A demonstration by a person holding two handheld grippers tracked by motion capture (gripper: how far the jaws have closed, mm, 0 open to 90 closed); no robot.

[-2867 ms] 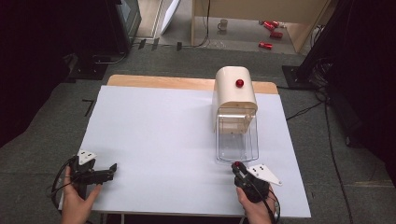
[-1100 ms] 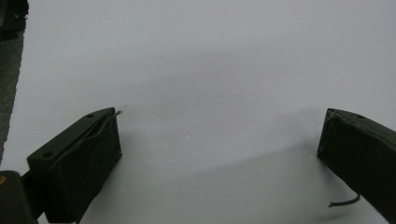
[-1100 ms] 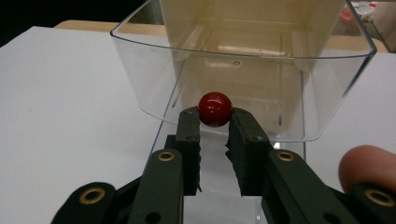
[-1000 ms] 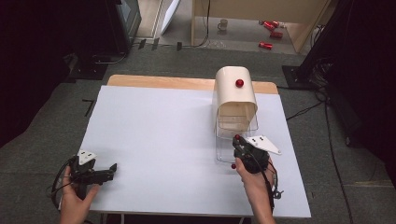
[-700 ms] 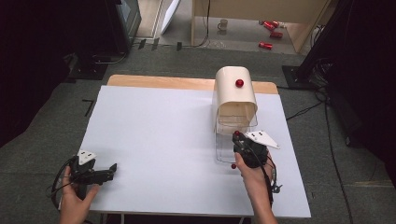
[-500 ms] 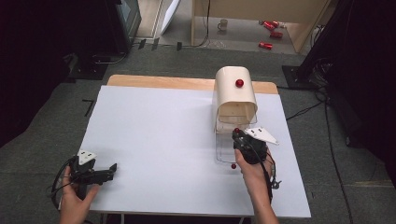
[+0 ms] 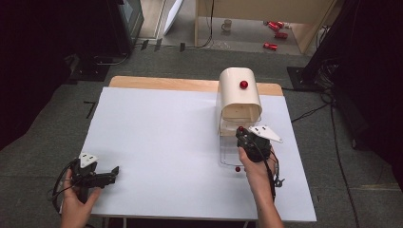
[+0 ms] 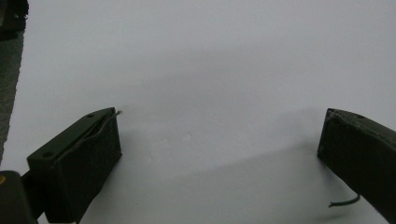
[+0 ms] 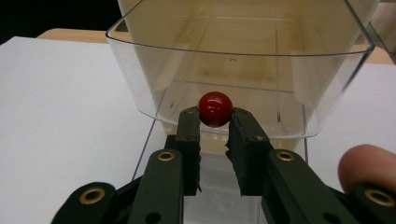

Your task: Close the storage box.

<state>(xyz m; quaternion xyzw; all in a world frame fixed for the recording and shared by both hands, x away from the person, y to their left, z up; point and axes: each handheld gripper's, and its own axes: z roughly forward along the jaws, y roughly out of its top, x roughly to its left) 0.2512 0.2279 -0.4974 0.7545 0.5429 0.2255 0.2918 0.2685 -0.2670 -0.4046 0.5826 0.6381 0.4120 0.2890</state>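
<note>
Moved up from the table's near edge, right gripper (image 9: 215,122) now clamped on red ball (image 9: 215,108), right at clear bin (image 9: 140,42) front; left gripper (image 8: 219,154) parked, jaws apart.

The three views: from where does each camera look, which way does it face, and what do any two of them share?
High view: above the person's side, facing forward and down on the white table; both forearms, left gripper and right gripper show.
Left gripper view: on the left gripper, facing bare tabletop between its wide-apart jaws.
Right gripper view: on the right gripper, facing the clear drawer; jaws pinch its red knob; a fingertip shows.
Shared: high and right gripper views both show the red knob and drawer.
</note>
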